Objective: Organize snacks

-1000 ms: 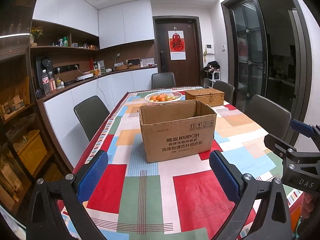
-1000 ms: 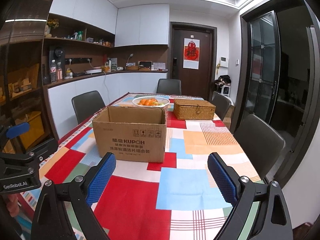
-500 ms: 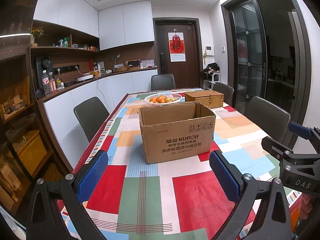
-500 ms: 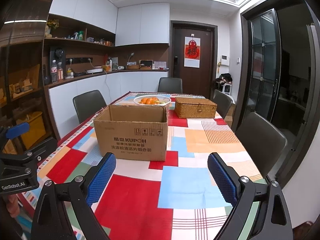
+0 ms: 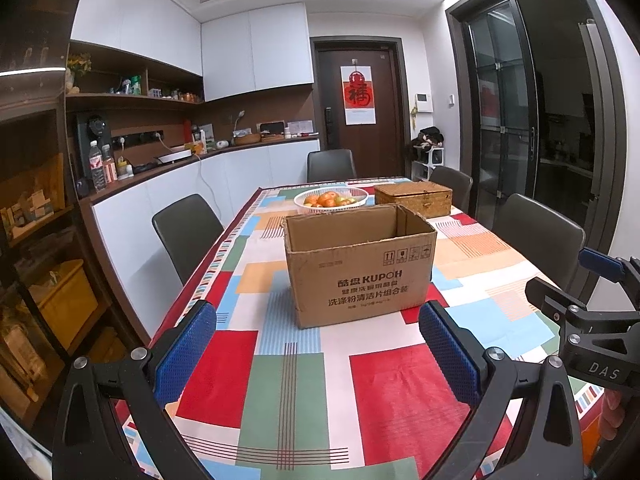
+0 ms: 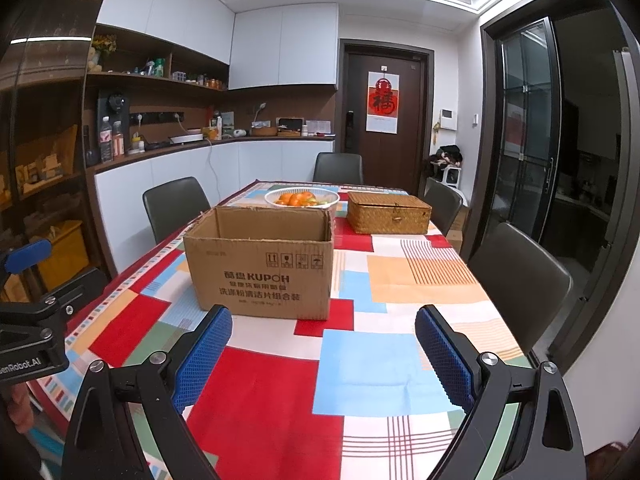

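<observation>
My left gripper (image 5: 316, 346) and right gripper (image 6: 322, 346): both spread wide, empty, short of the open brown cardboard box (image 6: 260, 262). No snacks visible; organizing apparently not begun.

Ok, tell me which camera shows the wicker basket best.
The right wrist view: the wicker basket shows whole, with its lid shut, its front wall and clasp clear, right of the cardboard box. In the left wrist view the basket sits farther back and smaller, its lower left corner cut off by the box.
</observation>
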The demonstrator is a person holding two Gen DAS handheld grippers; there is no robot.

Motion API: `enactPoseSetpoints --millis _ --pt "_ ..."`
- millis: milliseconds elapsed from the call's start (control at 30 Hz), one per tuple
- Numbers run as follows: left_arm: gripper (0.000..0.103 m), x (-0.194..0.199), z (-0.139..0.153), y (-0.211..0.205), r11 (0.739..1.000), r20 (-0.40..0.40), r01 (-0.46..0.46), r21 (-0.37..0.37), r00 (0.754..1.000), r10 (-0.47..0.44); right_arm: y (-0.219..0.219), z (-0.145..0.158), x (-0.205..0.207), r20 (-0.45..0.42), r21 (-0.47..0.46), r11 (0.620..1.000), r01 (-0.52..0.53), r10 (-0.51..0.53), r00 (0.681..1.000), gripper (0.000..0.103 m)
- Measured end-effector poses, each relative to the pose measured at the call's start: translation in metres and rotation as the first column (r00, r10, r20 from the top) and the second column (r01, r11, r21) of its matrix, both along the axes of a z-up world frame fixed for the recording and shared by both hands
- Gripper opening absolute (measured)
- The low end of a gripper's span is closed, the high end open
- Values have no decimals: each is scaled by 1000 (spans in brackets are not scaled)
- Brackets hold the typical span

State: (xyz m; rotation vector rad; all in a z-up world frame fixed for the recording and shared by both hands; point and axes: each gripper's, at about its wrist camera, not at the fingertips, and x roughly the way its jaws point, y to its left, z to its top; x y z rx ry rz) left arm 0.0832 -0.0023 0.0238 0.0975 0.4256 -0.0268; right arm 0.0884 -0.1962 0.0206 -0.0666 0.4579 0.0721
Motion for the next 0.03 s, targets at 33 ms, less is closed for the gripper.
enactPoseSetpoints --millis 33 --pt "103 1 0 0 1000 -2 0 1 1000 0 0 0 0 -1 0 1000 0 0 1000 94"
